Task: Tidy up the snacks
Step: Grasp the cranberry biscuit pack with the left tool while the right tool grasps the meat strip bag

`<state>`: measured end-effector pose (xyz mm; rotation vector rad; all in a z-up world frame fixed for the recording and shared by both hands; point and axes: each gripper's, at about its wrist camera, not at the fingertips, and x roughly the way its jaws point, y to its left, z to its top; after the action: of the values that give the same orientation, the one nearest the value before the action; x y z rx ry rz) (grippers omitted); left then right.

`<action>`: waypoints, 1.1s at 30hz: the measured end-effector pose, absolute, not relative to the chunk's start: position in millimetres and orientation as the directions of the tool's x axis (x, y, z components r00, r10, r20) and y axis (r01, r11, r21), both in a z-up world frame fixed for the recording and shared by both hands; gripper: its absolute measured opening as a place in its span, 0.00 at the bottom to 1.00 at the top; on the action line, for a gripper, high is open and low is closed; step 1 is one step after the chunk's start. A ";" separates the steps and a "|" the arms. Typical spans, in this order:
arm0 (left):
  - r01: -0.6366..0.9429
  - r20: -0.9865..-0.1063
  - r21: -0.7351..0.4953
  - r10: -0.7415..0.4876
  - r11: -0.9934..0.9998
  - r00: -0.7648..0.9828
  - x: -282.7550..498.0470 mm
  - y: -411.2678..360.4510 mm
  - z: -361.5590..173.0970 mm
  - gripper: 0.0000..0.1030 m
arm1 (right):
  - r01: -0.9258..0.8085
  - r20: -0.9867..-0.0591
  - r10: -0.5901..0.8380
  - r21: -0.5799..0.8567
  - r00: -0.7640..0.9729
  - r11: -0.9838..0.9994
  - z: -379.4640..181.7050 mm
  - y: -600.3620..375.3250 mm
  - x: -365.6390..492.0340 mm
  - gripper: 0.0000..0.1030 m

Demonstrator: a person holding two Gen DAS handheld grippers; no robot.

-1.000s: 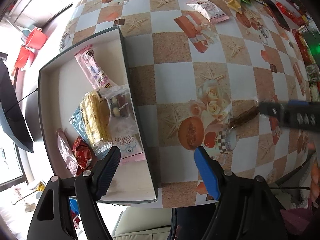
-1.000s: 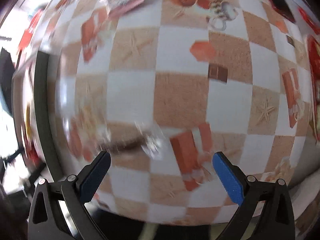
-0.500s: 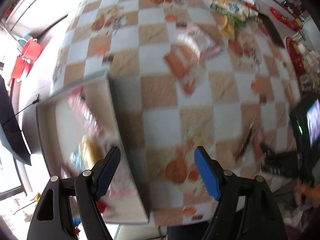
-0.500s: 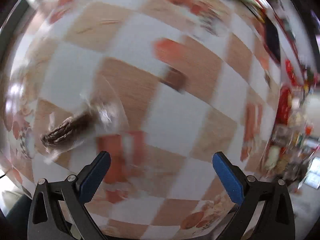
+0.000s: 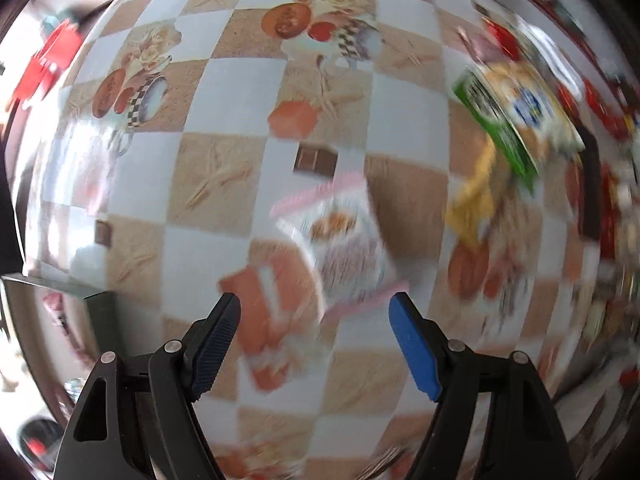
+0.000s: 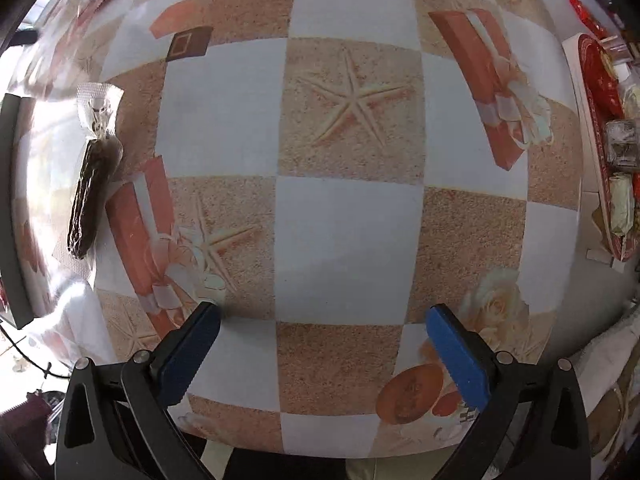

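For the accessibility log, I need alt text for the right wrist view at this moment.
The open right gripper hovers empty over a table covered in a checkered cloth printed with starfish. A dark snack bar in a clear wrapper lies at the far left, and a red tray of snacks sits at the right edge.

A table [image 6: 348, 236] covered in a checked cloth of white and sandy-brown squares, printed with starfish, roses, fruit and gift boxes, filled both views. In the left wrist view, a pink-edged white snack packet [image 5: 344, 248] lay blurred near the centre, a green and yellow bag [image 5: 516, 116] sat at the upper right with more blurred packets beyond it, and a dark-rimmed tray [image 5: 92, 300] showed at the lower left. In the right wrist view, a dark brown bar in clear wrap [image 6: 94, 184] lay at the left edge, and a red tray of wrapped snacks [image 6: 604, 92] stood at the right edge.
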<state>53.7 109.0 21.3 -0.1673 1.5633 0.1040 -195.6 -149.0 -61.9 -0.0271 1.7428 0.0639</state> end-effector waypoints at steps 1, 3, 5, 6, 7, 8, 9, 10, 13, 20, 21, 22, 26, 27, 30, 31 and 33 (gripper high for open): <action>-0.191 -0.999 -0.039 -0.037 0.981 0.011 59.6 107.3 18.0 0.77 | -0.055 -0.985 0.019 0.029 -0.169 0.998 -60.5 -149.2 -196.5 1.00; -0.213 -1.000 -0.024 -0.021 0.977 0.015 70.5 102.4 10.2 0.77 | -0.054 -0.986 0.020 0.030 -0.167 0.998 -62.3 -145.0 -211.5 1.00; -0.202 -1.000 0.018 0.015 0.979 -0.013 78.6 95.4 -1.5 0.77 | -0.056 -0.986 0.021 0.030 -0.164 0.998 -63.5 -148.8 -213.0 1.00; -0.185 -0.998 0.053 0.045 0.981 -0.046 80.2 92.0 -9.0 0.79 | -0.057 -0.986 0.021 0.030 -0.164 0.998 -66.7 -151.4 -211.9 1.00; -0.193 -0.999 0.049 0.044 0.980 -0.029 79.8 92.4 -8.1 0.77 | -0.057 -0.987 0.021 0.030 -0.161 0.998 -65.6 -151.8 -213.4 1.00; -0.200 -0.999 0.034 0.029 0.979 -0.025 78.3 92.6 -8.0 0.75 | -0.056 -0.987 0.021 0.030 -0.157 0.998 -69.0 -148.3 -223.2 1.00; -0.200 -1.000 0.006 0.002 0.980 -0.024 75.8 91.9 -8.2 0.67 | -0.058 -0.988 0.021 0.030 -0.155 0.998 -69.5 -152.4 -216.6 1.00; -0.189 -1.000 0.002 -0.002 0.982 -0.025 72.6 90.9 -7.2 0.58 | -0.059 -0.988 0.021 0.030 -0.153 0.998 -68.6 -154.4 -209.4 1.00; -0.092 -0.999 0.023 0.021 0.995 -0.027 48.7 83.8 -4.9 0.47 | -0.059 -0.989 0.020 0.029 -0.145 0.998 -64.5 -147.4 -213.3 1.00; 0.002 -0.998 0.060 0.060 0.998 -0.025 -78.4 103.1 -6.8 0.49 | -0.044 -0.993 0.021 0.026 -0.113 0.999 -58.7 -152.0 -218.3 1.00; -0.001 -0.997 0.067 0.067 0.998 -0.034 -93.2 107.8 -8.1 0.49 | -0.046 -0.993 0.020 0.026 -0.116 0.999 -57.0 -153.7 -217.9 1.00; -0.008 -0.997 0.068 0.067 0.998 -0.046 -107.7 113.3 -10.0 0.51 | -0.045 -0.991 0.015 0.021 -0.133 0.999 -57.0 -153.6 -216.3 1.00; -0.041 -0.998 0.056 0.054 0.998 -0.041 -139.2 127.8 -12.0 0.60 | 0.096 -0.972 0.159 0.145 -0.170 0.985 -49.2 -148.0 -203.6 1.00; -0.043 -0.998 0.060 0.059 0.997 -0.038 -143.1 129.1 -12.6 0.65 | 0.127 -0.964 0.217 0.199 -0.152 0.972 -44.0 -143.5 -200.2 1.00; -0.045 -0.997 0.060 0.059 0.997 -0.044 -144.0 132.9 -15.1 0.72 | 0.149 -0.949 0.284 0.263 -0.138 0.953 -36.0 -113.2 -184.8 1.00; -0.041 -0.997 0.061 0.059 0.997 -0.047 -143.0 135.1 -15.7 0.76 | 0.146 -0.951 0.273 0.252 -0.148 0.957 -37.2 -99.0 -177.8 1.00; -0.036 -0.997 0.053 0.051 0.998 -0.050 -141.1 138.4 -17.6 0.80 | 0.156 -0.955 0.252 0.228 -0.155 0.961 -40.6 -85.8 -170.3 1.00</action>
<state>-141.1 138.4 -17.6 0.0121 1.6191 0.0705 -170.3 -85.8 -40.6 0.3068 1.7342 0.0856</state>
